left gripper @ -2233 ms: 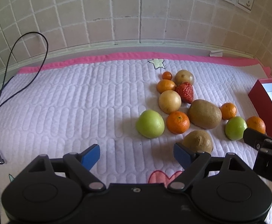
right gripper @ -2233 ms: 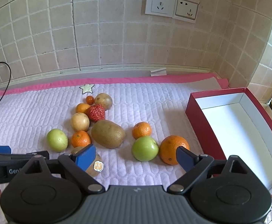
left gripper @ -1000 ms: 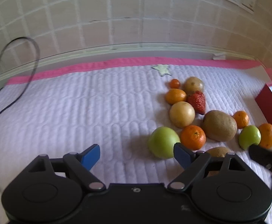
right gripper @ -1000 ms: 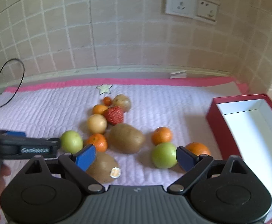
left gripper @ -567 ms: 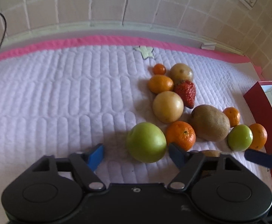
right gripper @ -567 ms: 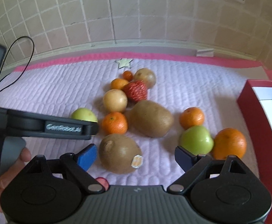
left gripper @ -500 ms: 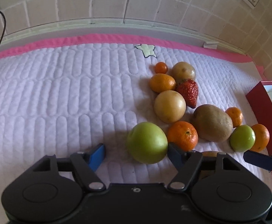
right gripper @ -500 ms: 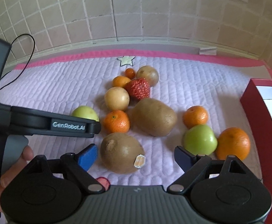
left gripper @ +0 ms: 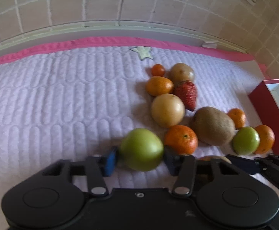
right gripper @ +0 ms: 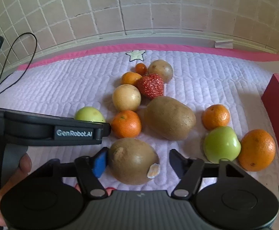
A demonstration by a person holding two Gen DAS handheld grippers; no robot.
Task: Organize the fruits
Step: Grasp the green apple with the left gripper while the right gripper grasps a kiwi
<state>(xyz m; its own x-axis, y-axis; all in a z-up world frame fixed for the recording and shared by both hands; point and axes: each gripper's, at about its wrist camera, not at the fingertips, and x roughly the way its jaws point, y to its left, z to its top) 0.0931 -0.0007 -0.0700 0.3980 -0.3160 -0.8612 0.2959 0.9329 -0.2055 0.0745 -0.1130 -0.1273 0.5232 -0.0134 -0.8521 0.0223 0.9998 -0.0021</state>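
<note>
The left gripper (left gripper: 140,161) has just been closing and both its blue pads now look pressed on the sides of the green apple (left gripper: 141,149), the fruit farthest from the red box (left gripper: 262,103) on the quilted mat (left gripper: 53,105). The hold seems to sit about at the apple's widest part, which is right for a round, smooth fruit. Squeeze only enough to stop it rolling, and lift it straight up, because a tangerine (left gripper: 181,141) lies just beside it on the box side and a sideways drag would nudge it. Nearer the box, the right gripper (right gripper: 137,162) has also just been closing around the near kiwi (right gripper: 131,160). The pad away from the box touches the skin, while the pad on the box side stands apart from it, so the kiwi is not yet clamped. Finish that closing gently, centred on the kiwi's body and clear of its sticker, so the one-sided push does not roll it. Only then carry both fruits toward the box.
</note>
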